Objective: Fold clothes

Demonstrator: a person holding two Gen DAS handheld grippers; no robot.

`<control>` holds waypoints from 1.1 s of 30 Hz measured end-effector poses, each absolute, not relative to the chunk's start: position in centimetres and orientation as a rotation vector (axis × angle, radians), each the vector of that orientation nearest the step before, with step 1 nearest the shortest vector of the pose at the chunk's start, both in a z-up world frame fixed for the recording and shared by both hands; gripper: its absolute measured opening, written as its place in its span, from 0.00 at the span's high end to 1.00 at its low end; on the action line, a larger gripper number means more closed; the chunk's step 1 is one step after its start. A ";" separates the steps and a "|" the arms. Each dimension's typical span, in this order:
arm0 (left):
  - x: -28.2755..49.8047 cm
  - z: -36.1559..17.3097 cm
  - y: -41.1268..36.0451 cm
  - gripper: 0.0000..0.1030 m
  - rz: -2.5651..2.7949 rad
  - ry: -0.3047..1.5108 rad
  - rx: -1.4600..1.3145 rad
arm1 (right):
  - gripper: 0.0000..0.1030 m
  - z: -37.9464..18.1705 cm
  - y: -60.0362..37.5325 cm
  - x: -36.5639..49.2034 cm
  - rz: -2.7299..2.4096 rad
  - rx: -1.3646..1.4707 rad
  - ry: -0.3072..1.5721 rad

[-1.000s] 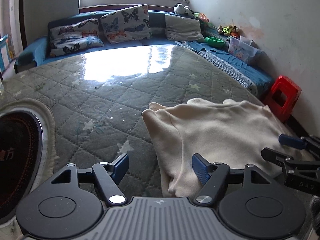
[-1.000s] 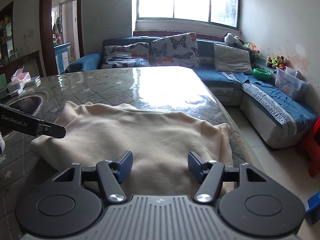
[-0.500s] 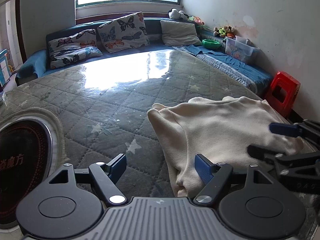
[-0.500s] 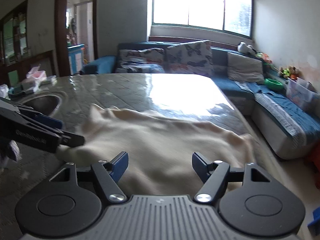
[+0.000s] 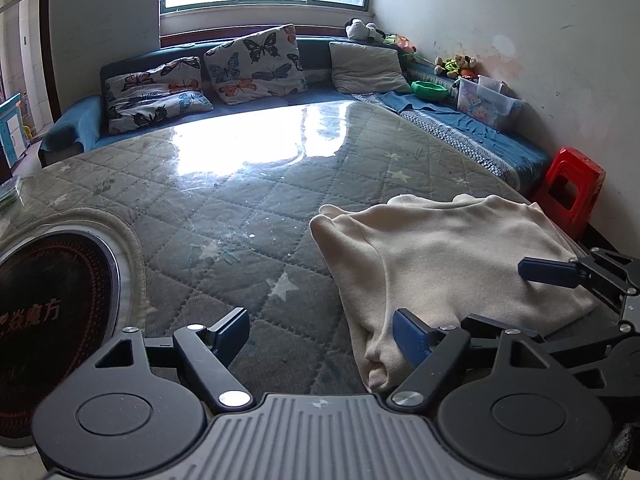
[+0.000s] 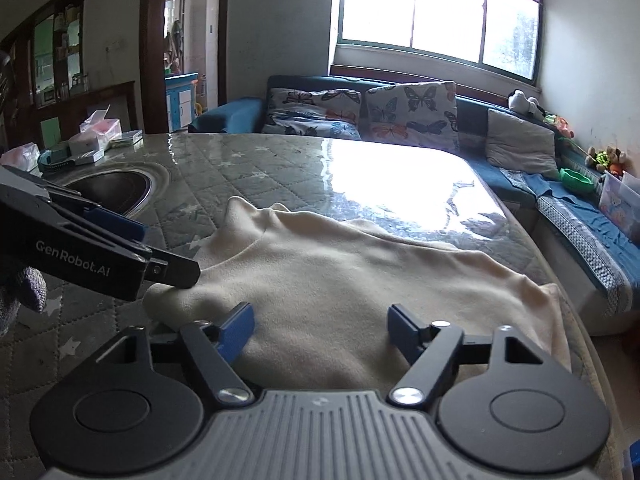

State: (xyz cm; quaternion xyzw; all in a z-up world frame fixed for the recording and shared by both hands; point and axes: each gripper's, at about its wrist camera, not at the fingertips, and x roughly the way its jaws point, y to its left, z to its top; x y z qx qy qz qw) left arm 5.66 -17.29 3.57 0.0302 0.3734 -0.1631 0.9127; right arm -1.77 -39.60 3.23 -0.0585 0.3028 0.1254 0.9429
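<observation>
A cream sweater (image 5: 448, 264) lies folded on the quilted green table cover (image 5: 240, 216), near the table's right edge. It also fills the middle of the right wrist view (image 6: 352, 280). My left gripper (image 5: 322, 334) is open and empty, its right finger beside the sweater's near left corner. My right gripper (image 6: 320, 326) is open and empty, low over the sweater's near edge. The right gripper shows at the right of the left wrist view (image 5: 576, 276), and the left gripper at the left of the right wrist view (image 6: 100, 256).
A round induction cooktop (image 5: 48, 304) is set into the table at the left. A blue sofa with butterfly cushions (image 5: 252, 64) runs behind and along the right. A red stool (image 5: 568, 188) stands by the right wall. Boxes and packets (image 6: 92, 136) sit at the table's far left.
Both grippers have shifted a little and stayed open. The right gripper has turned left and come lower over the sweater. The sweater has not moved.
</observation>
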 end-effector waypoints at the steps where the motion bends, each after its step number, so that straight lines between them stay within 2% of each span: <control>1: 5.5 3.6 -17.3 0.18 -0.336 0.770 0.063 | 0.21 3.2 -39.7 -1.9 0.253 -0.112 0.619; 8: 4.5 3.9 -17.3 0.11 -0.339 0.759 0.072 | 0.08 3.0 -39.9 -3.0 0.218 -0.084 0.635; 15: 3.3 4.2 -17.2 0.02 -0.351 0.748 0.078 | 0.00 3.1 -40.1 -3.9 0.166 -0.063 0.633; 33: -0.6 4.6 -17.4 0.00 -0.375 0.711 0.136 | 0.00 3.0 -40.3 -6.2 0.057 -0.027 0.678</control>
